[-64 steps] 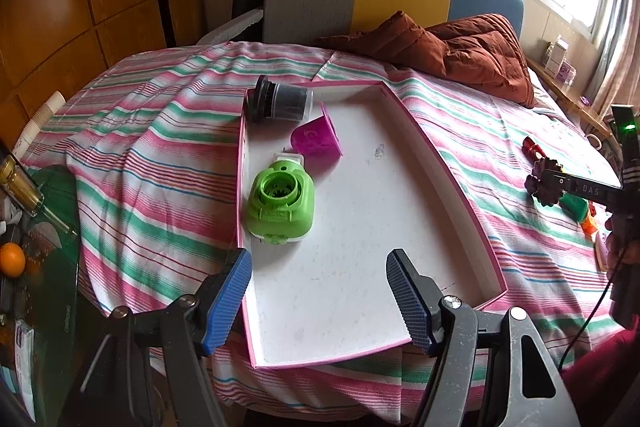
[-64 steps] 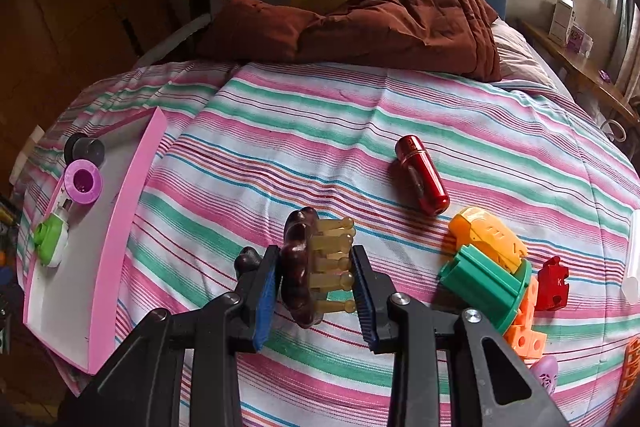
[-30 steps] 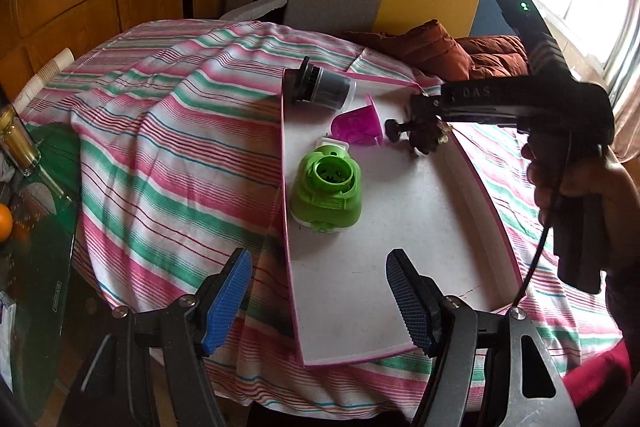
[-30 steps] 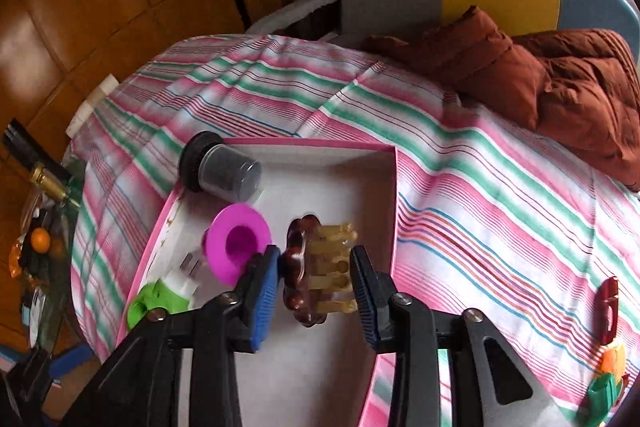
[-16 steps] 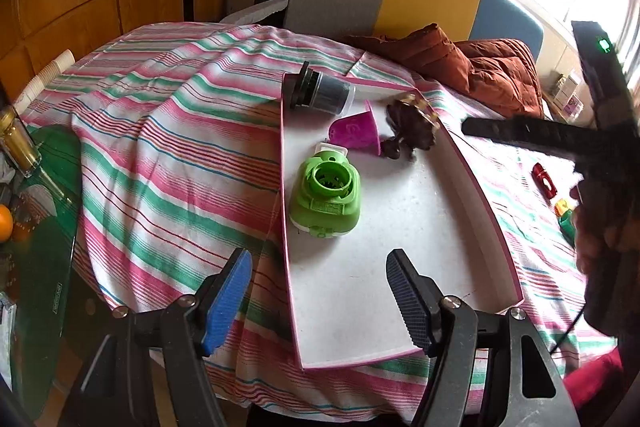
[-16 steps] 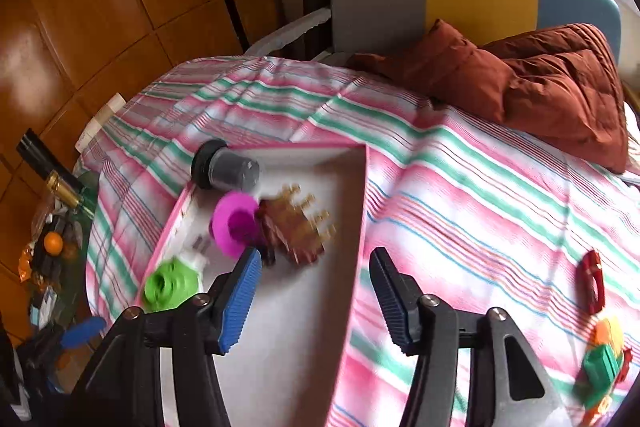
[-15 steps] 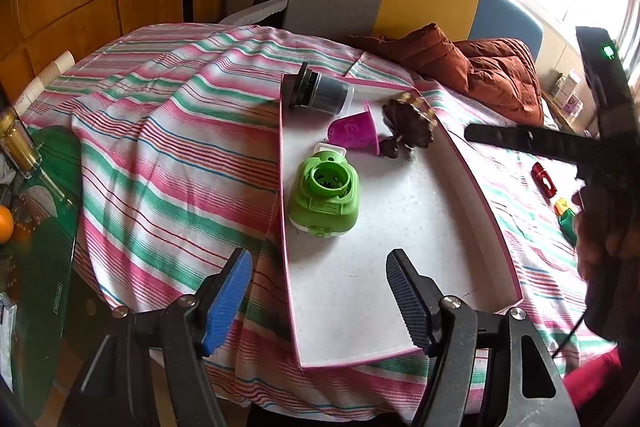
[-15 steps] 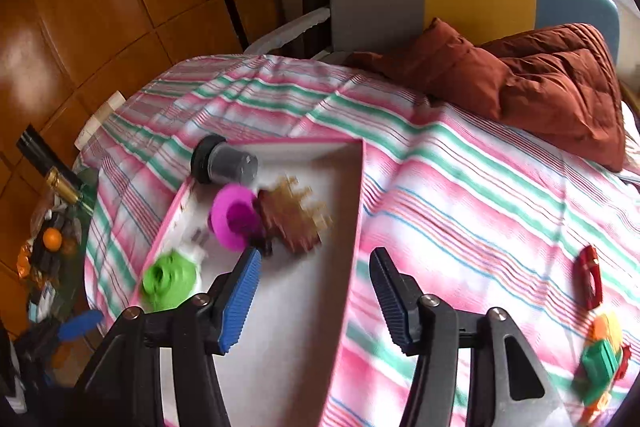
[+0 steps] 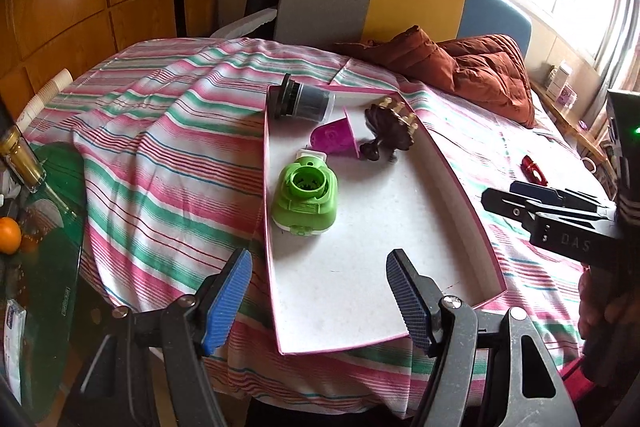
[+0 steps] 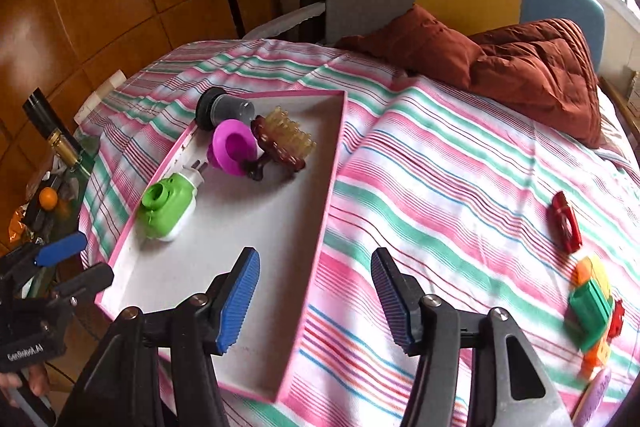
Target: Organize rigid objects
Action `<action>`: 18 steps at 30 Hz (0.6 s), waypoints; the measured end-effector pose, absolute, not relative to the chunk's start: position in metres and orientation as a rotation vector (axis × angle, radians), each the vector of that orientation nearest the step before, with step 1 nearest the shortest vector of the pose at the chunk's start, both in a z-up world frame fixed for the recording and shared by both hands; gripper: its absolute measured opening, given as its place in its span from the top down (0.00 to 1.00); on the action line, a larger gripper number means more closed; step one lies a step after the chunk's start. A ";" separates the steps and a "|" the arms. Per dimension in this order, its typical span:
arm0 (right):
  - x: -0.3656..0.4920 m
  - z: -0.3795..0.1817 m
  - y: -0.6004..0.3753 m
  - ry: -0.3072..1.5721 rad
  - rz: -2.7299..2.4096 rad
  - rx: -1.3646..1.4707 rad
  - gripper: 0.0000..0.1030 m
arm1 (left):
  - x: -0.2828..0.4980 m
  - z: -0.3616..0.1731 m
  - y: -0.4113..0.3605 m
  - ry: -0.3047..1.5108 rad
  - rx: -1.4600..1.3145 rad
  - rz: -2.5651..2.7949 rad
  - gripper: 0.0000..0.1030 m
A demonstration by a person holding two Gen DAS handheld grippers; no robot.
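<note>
Left wrist view: the left tool (image 9: 318,301) hovers with its blue pads apart and empty over the near end of a pink-rimmed tray (image 9: 460,187) on a striped bed. The tray holds four things: one green plastic gadget (image 9: 305,199), one magenta cup (image 9: 334,140) on its side, one dark lidded jar (image 9: 302,102) and one brown hair claw (image 9: 390,131). All look light and stiff. The right tool (image 9: 532,195) shows at the right edge.

Right wrist view: the right tool (image 10: 316,301) is spread wide, holding nothing, above the tray's right rim (image 10: 326,211). Loose on the bedspread lie one red clip (image 10: 565,223) and a cluster of green, orange and red toy blocks (image 10: 592,311), too overlapped to count. The clip looks small, hard and slick; pinching across its narrow middle seems safest
</note>
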State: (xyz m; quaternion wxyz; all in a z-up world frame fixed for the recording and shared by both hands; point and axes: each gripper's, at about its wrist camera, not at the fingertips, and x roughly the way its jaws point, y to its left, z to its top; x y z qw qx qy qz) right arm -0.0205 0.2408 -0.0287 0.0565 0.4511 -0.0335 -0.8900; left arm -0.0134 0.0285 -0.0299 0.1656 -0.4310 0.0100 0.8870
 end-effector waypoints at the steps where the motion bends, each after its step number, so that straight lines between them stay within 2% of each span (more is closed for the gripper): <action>1: -0.017 -0.028 0.243 -0.106 -2.707 1.367 0.42 | -0.012 -0.029 0.029 0.032 -1.225 2.526 0.32; 18: 0.013 -0.020 0.275 -0.166 -2.788 1.349 0.42 | -0.001 -0.026 0.043 0.080 -1.207 2.509 0.32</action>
